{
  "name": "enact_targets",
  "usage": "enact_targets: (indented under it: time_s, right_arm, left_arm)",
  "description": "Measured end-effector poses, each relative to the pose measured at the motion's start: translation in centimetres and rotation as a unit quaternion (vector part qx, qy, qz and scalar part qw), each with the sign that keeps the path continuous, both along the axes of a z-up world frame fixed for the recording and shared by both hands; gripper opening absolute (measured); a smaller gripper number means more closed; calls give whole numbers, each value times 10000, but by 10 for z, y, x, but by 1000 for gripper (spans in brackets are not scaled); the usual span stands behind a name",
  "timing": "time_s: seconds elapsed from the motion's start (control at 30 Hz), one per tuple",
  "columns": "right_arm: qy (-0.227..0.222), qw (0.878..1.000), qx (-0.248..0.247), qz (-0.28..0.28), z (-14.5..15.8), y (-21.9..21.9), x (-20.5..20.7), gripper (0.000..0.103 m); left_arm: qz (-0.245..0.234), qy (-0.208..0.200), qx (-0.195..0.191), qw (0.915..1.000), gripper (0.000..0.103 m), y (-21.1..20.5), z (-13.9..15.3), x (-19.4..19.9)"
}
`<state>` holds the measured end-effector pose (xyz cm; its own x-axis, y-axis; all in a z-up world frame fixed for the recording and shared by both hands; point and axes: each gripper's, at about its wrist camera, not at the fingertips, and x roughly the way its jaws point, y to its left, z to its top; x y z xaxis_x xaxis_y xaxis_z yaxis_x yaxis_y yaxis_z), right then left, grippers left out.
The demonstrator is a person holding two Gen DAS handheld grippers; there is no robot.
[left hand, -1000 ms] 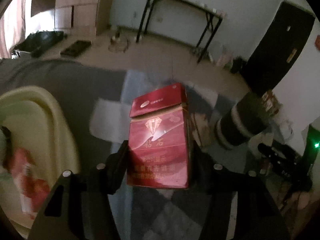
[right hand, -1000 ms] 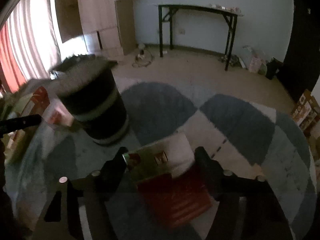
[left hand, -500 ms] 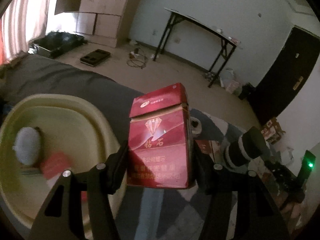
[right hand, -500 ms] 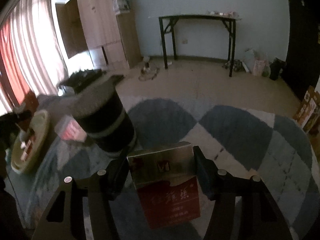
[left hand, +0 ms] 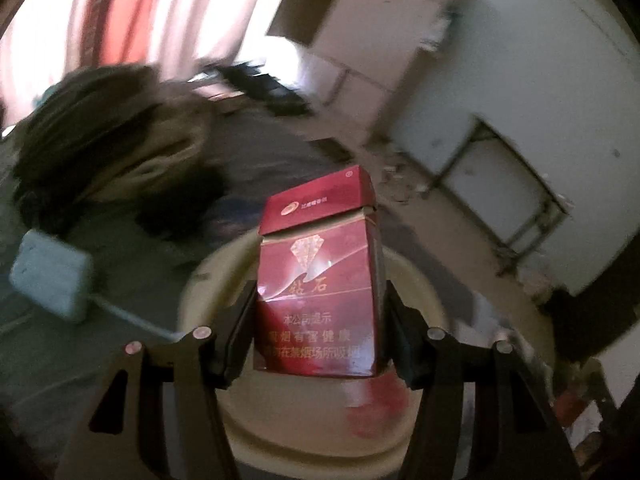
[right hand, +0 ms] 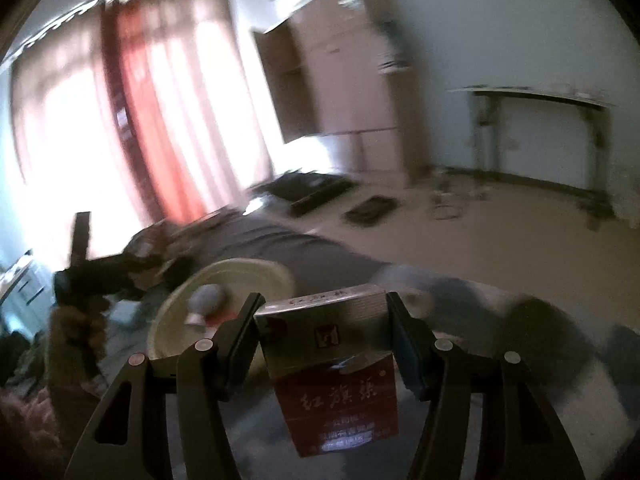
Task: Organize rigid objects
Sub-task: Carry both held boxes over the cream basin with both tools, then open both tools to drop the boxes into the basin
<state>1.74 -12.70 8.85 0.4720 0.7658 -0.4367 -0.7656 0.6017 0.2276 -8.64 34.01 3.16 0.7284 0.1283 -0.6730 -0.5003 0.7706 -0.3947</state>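
Note:
My left gripper (left hand: pixel 318 312) is shut on a dark red cigarette pack (left hand: pixel 318 280) with a diamond print, held upright over a pale yellow basin (left hand: pixel 420 280). Something red (left hand: pixel 372 408) lies blurred inside the basin below the pack. My right gripper (right hand: pixel 324 336) is shut on a grey-and-red cigarette pack (right hand: pixel 332 368), lifted off the floor. In the right wrist view the same basin (right hand: pixel 256 276) sits ahead to the left with a grey round object (right hand: pixel 206 298) in it. The other hand's dark gripper (right hand: pixel 100 276) hovers left of the basin.
A pale rectangular block (left hand: pixel 52 276) with a cord lies left of the basin on dark bedding (left hand: pixel 160 280). A dark bundle (left hand: pixel 112 140) lies behind it. Red curtains (right hand: pixel 160 120), a wooden wardrobe (right hand: pixel 340 80) and a black-legged table (right hand: pixel 540 120) line the room.
Both grippers swung left toward the basin. The right one closed on its pack and lifted it off the rug. The left pack now hangs over the basin.

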Motion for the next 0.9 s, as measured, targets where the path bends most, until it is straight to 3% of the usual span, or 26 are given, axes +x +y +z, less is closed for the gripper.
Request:
enact_targets:
  time_s: [0.23,0.37,0.53,0.67,0.83,0.9]
  right_arm:
    - [318,9912,-916,902,-25,163,33,59]
    - [327,9833,-1482,1006,-45,225,44,59]
    - [409,9784,-1760,1004,-57,267,66,59]
    - [252,9736,-2015,1047,-75,292,67,59]
    - [243,9763,-1874,1055,-86,296,63,62]
    - [169,9817,-1603,1014,-72,284,58,78]
  left_arm:
    - [27,669,-337,9972,60,25,-45,11]
    - [-118,838,-479,9953,60,23,-57,21]
    - [-124,1005,-339,9943,60,15,-60,29]
    - [-52,862,-507,9950,63,19,-60,26]
    - [241,587,-618,9961,85,28,-50,16]
    - [281,186,-729,9968,87,28,-38,7]
